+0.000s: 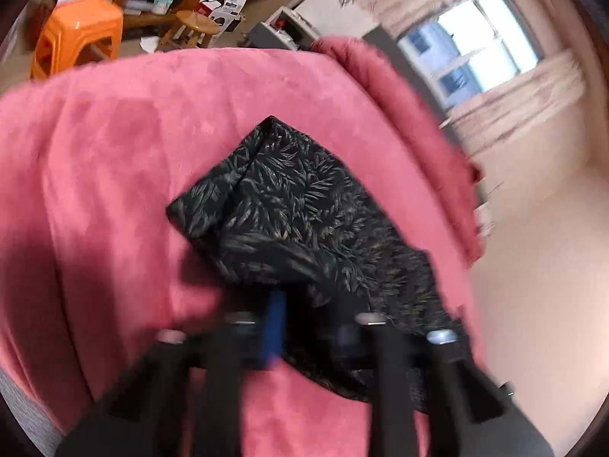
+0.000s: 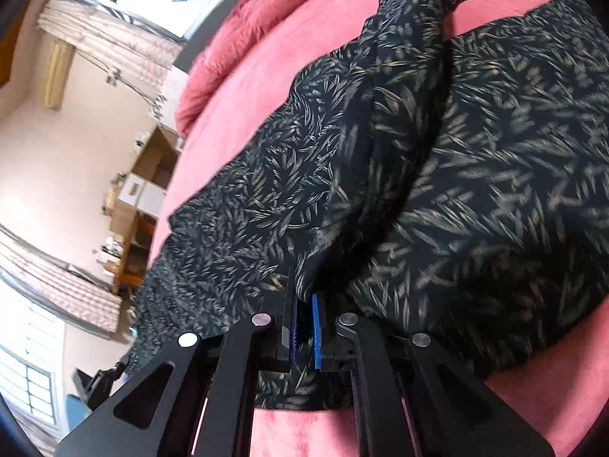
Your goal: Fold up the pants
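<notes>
1. The pants (image 2: 437, 175) lie on the pink blanket (image 2: 266, 95), stretching ahead of the right hand-held gripper (image 2: 304, 327) and off to its right; its jaws are clamped on a bunched near edge.
2. From the left hand-held gripper (image 1: 304, 327) the pants (image 1: 289, 205) run forward, long axis angled ahead-left; both are equally near.
3. Blur hides the left jaws: they read as nearly together, but a hold on cloth can't be told.

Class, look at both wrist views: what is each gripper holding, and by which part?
The right gripper pinches the pants at a near fabric edge. The left gripper is blurred; whether it holds anything cannot be told.
</notes>
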Tool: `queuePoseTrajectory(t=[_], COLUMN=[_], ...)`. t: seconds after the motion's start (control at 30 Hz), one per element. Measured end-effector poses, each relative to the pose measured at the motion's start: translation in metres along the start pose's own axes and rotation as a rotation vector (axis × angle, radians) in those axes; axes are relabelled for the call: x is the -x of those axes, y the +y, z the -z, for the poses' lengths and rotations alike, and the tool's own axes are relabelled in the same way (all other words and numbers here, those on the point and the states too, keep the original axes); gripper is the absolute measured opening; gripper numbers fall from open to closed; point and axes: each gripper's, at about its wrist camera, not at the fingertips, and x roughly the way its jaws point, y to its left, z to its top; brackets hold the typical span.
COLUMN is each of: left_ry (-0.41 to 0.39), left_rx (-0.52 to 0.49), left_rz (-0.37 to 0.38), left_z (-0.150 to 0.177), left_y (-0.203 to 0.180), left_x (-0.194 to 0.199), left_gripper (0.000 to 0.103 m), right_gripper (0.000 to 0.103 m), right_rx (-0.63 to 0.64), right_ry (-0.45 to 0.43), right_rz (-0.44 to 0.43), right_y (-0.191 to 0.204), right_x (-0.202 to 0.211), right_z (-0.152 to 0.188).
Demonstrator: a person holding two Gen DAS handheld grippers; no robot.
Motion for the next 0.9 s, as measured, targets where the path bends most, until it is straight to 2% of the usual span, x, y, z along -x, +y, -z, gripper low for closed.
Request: queuePoseTrajectory(t=[0.13,0.23,0.33,0.4,0.47,0.53,0.6,0.67,0.8,0.9], left_ry=[-0.006,-0.059,-0.125,-0.124,-0.069,-0.004,0.015,-0.009,-0.032,-0.068], left_rx=[-0.071,-0.118,-0.097,-0.093,-0.107,-0.049,0.026,0.050,0.009,0.033], left_rz=[-0.016,0.064,0.145,0.128,0.049,0.007,0.022,0.054,0.057,0.114], left_z=[-0.037,-0.070,-0.087,-0.081,-0.062,-0.041,-0.027,-0.021,-0.019,-0.015], left_y=[-0.029,-0.053,-0.053,-0.039,-0.018,0.013,0.037,0.046,0.037,0.033], left_x=[-0.003,0.005,0.027,0.030,0.017,0.001,-0.008,-0.009,-0.004,0.012], left_gripper=[0.009,0.008,0.008,0.008,0.008,0.008,0.010,0.015,0.010,0.008], right_gripper=[0.004,0.004,0.004,0.004,0.004,0.004,0.004,0.004,0.004,0.004], right_rx=[-0.012,-0.050,-0.002,0.069,0.094,0.072,0.030,0.015,-0.001,0.025], right_ry=[0.017,-0.044,-0.137,-0.150,-0.106,-0.050,-0.003,0.013,0.003,-0.066], right_rz=[0.023,-0.075,-0.205,-0.217,-0.159,-0.116,-0.089,-0.062,-0.103,-0.231], right_y=[0.013,0.028,0.052,0.062,0.054,0.037,0.019,0.004,-0.006,-0.006], right_x=[-0.008,0.005,0.038,0.053,0.048,0.034,0.018,0.007,0.006,0.032], right_z=[-0.017,-0.036,-0.039,-0.027,-0.010,0.003,0.015,0.024,0.021,0.019])
